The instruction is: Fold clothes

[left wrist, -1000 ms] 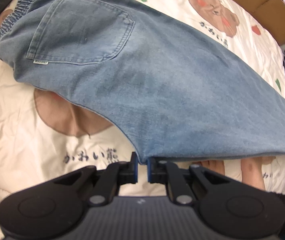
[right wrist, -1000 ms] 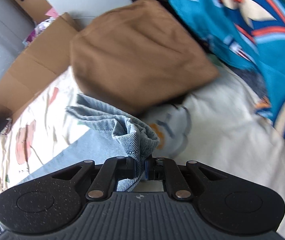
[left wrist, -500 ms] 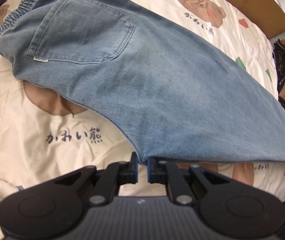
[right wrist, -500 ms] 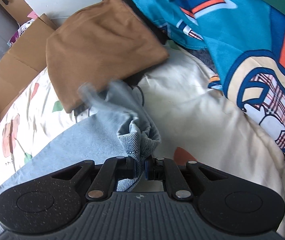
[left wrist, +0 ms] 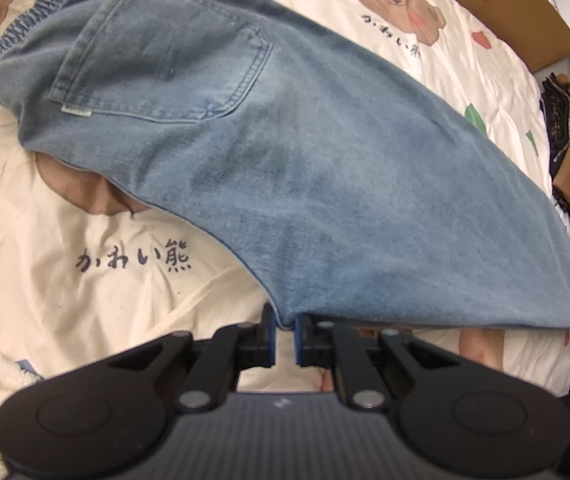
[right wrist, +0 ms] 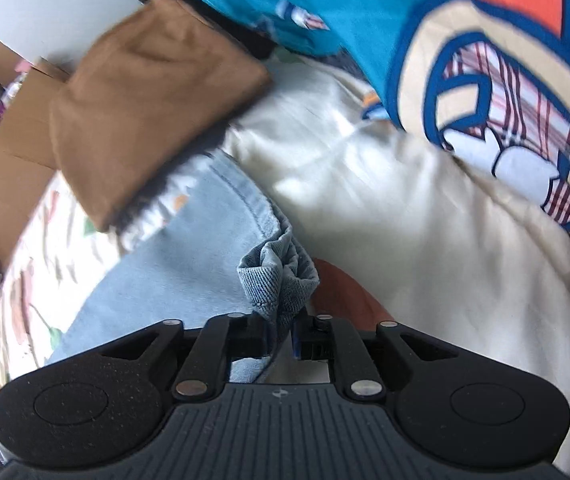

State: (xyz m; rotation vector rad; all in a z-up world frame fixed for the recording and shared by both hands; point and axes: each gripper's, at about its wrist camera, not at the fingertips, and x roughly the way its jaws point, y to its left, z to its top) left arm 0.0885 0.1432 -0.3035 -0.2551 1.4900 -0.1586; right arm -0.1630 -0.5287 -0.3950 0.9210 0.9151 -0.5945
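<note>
While my left gripper [left wrist: 284,334] pinched the edge of the blue jeans [left wrist: 285,168] near the crotch seam, its jaws nearly closed on the denim, the garment lay spread across the cream bear-print bedsheet [left wrist: 97,280], already doubled leg over leg, judging by the single back pocket [left wrist: 161,60] showing. Its elastic waistband [left wrist: 21,32] sat at the far left of the jeans; the washed denim looked smooth, soft and almost wrinkle-free.

From the right wrist, my right gripper [right wrist: 281,334] had a bunched hem of the jeans [right wrist: 277,276] between its jaws, which had just been opening, so I judged the grip was loosening. Beyond that hem lay a folded brown garment [right wrist: 141,100], with a teal printed cloth [right wrist: 445,60] to its right. I reckoned the lengthwise fold was done and the crosswise folds remained.
</note>
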